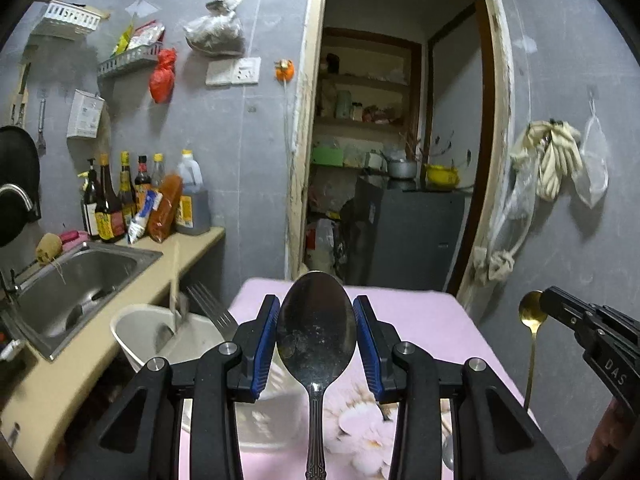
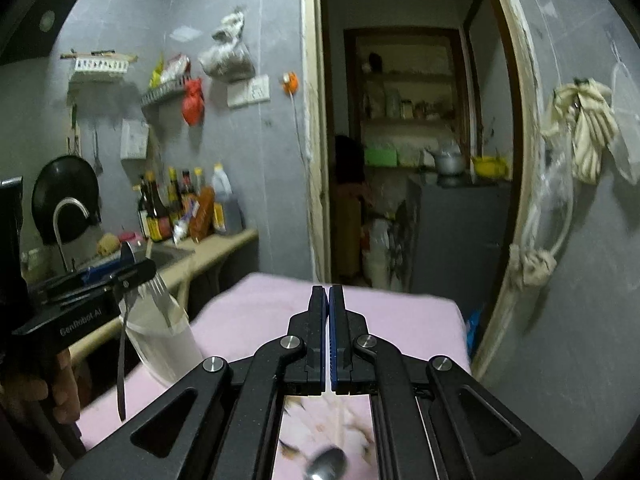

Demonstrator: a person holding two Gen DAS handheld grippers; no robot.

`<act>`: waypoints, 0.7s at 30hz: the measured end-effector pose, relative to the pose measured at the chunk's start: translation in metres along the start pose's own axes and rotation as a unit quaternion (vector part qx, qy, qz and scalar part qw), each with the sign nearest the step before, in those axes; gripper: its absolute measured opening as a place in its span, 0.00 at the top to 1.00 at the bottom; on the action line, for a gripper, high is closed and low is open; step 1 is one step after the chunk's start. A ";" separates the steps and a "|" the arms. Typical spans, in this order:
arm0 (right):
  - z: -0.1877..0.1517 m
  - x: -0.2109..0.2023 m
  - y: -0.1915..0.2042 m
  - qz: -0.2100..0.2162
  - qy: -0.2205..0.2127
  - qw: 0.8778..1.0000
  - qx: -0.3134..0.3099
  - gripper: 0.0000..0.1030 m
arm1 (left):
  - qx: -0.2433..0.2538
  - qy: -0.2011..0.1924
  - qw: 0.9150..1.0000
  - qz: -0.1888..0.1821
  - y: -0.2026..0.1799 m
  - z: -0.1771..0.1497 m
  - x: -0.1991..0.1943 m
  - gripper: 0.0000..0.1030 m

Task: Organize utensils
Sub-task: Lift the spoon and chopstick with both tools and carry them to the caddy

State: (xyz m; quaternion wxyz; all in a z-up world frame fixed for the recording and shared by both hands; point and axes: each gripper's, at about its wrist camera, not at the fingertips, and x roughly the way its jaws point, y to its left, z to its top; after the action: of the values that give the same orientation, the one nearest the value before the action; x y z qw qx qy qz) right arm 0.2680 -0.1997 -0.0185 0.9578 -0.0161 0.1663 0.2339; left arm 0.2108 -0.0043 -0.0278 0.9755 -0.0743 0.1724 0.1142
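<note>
Large steel spoon [image 1: 317,336]: one, bowl up between the blue pads of the left gripper [image 1: 316,344]; its patterned handle runs down out of the bottom of the left view. In the right view it shows edge-on [image 2: 121,354] under that gripper [image 2: 134,274].
Left fingers: clamped on the bowl's two edges, one pad [image 1: 265,344] at each side.
Small gold spoon [image 1: 530,320]: one, hanging bowl-up from the tip of the right gripper [image 1: 546,300], its thin handle pointing down toward the cloth.
Right fingers: in the right view the two pads [image 2: 320,336] stand almost together with only a slit between them at the right gripper's tip [image 2: 328,336]; the gold spoon itself is not visible there, but the left view shows it held.
Steel fork [image 1: 214,308]: one, tines up, standing in the holder.
Pale stick-like utensil [image 1: 175,280]: one, upright in the same holder; blurred, kind unclear.
White plastic utensil holder [image 1: 132,332]: one, at the table's left edge, just left of the left gripper.
Loose steel spoon [image 2: 326,464]: one, lying on the cloth below the right gripper, blurred.
Pink floral tablecloth [image 1: 420,312]: one, covering the table under both grippers.
Steel sink [image 1: 80,280]: one, set in the counter to the left.
Sauce bottles [image 1: 108,200]: about six, lined along the wall behind the sink.
</note>
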 end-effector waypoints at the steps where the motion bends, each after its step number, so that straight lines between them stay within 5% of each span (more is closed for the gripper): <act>1: 0.006 0.002 0.007 0.002 -0.006 1.000 0.000 0.98 | -0.001 -0.004 1.000 0.000 0.006 0.007 -0.001 0.65; 12: 0.058 0.038 0.084 0.026 -0.087 0.996 0.004 0.98 | -0.077 -0.048 0.996 -0.003 0.093 0.063 0.008 0.65; 21: 0.048 0.075 0.130 0.016 -0.077 0.997 -0.017 0.98 | -0.137 -0.058 0.989 0.011 0.155 0.068 0.048 0.65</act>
State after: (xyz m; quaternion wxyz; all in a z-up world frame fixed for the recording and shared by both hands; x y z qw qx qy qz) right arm 0.2867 -0.0451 0.0086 0.9635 -0.0120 0.0877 0.2527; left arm 0.2375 0.1666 0.0024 0.9633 -0.1981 0.0988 0.1519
